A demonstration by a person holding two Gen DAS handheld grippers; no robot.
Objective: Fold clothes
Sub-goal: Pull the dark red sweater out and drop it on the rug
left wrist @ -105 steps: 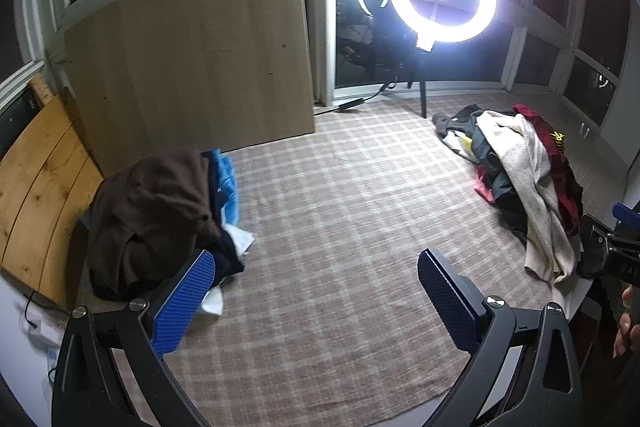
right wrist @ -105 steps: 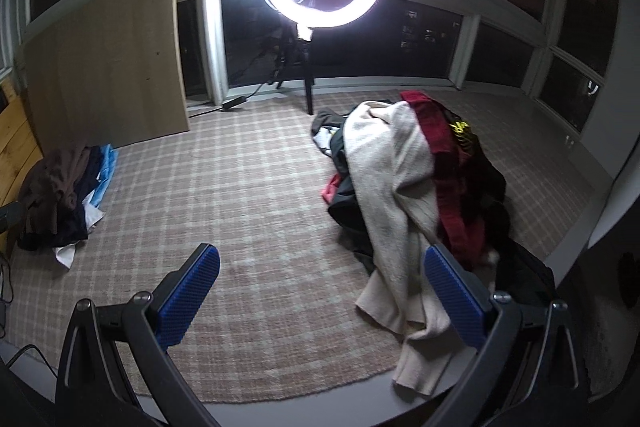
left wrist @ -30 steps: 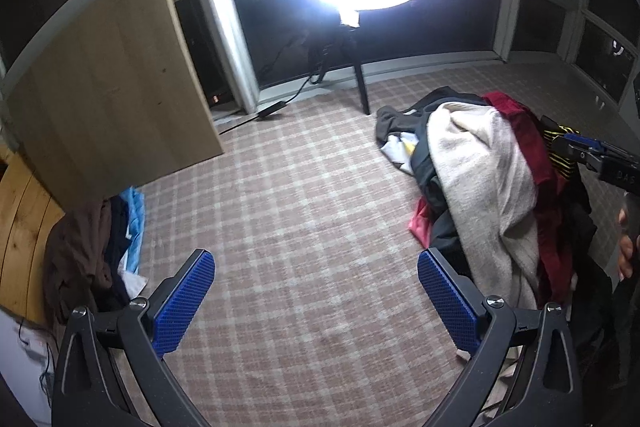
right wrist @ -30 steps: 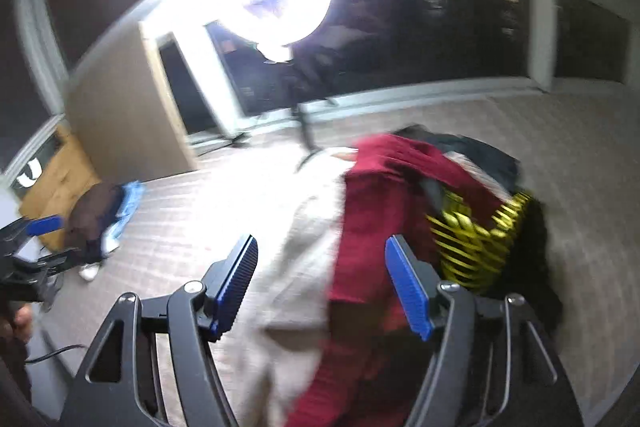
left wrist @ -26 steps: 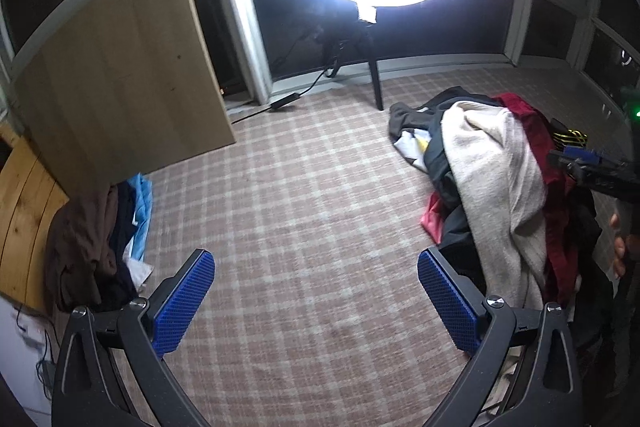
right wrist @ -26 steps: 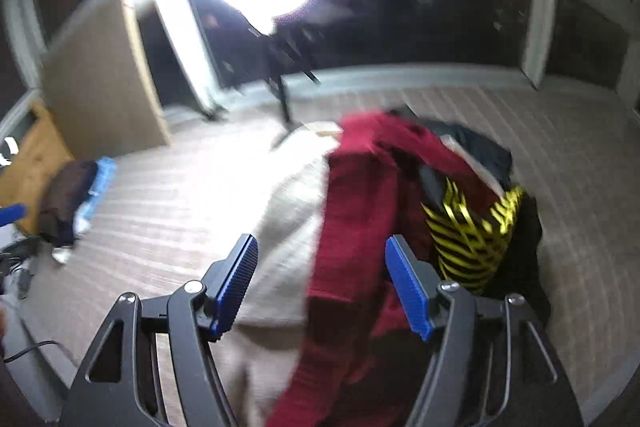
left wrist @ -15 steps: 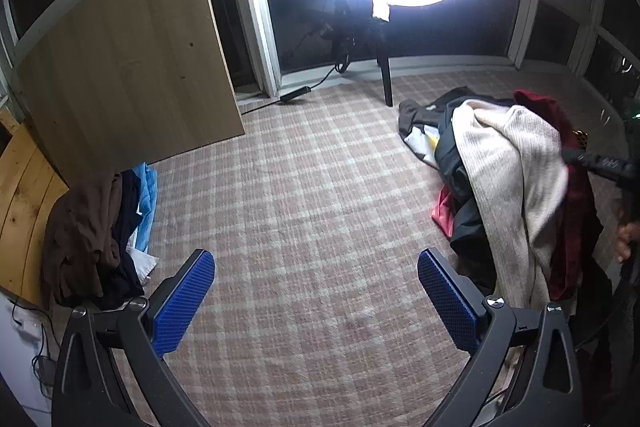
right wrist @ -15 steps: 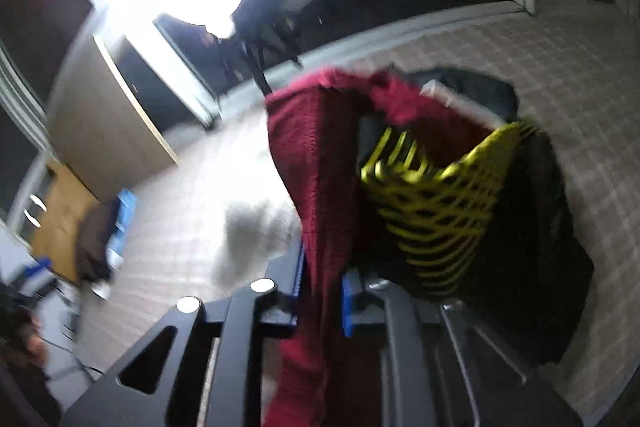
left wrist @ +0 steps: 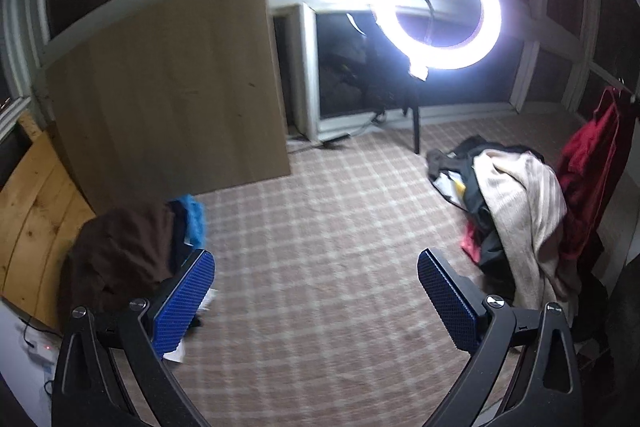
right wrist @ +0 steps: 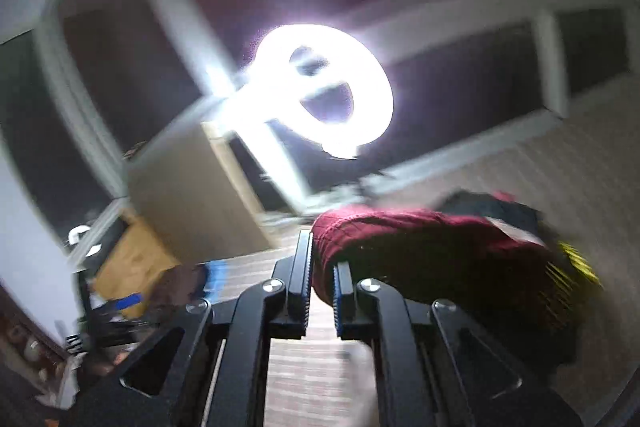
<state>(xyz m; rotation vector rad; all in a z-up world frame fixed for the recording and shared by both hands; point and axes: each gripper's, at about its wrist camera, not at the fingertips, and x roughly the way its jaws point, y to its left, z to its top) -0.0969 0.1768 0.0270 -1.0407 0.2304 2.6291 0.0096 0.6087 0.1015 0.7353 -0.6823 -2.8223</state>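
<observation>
The right tool point(right wrist: 320, 279) has its two blue-padded fingers pressed nearly together on a fold of the dark red garment point(right wrist: 420, 243). The cloth comes out from between the pads and spreads to the right of them, with a yellow-striped dark piece point(right wrist: 572, 263) just behind it. This view is blurred and tilted upward toward the ring light point(right wrist: 328, 91), so I judge that the garment is lifted off the heap in order to separate it from the other clothes before it is laid flat. In the left wrist view the same red garment point(left wrist: 588, 163) hangs at the far right edge, raised above the pile of unfolded clothes point(left wrist: 516, 203), where a beige knit piece lies on top of dark ones.

The left tool point(left wrist: 316, 295) is spread wide and holds nothing. It hovers over the bare middle of the checked carpet point(left wrist: 328, 227), which is probably the place kept free for folding. The red garment is well apart from it, to its right and higher. At the left, beside the wooden board point(left wrist: 168, 95), a second heap with a brown garment point(left wrist: 120, 251) and blue cloth lies just behind the left finger; whether these are already folded I cannot tell.
</observation>
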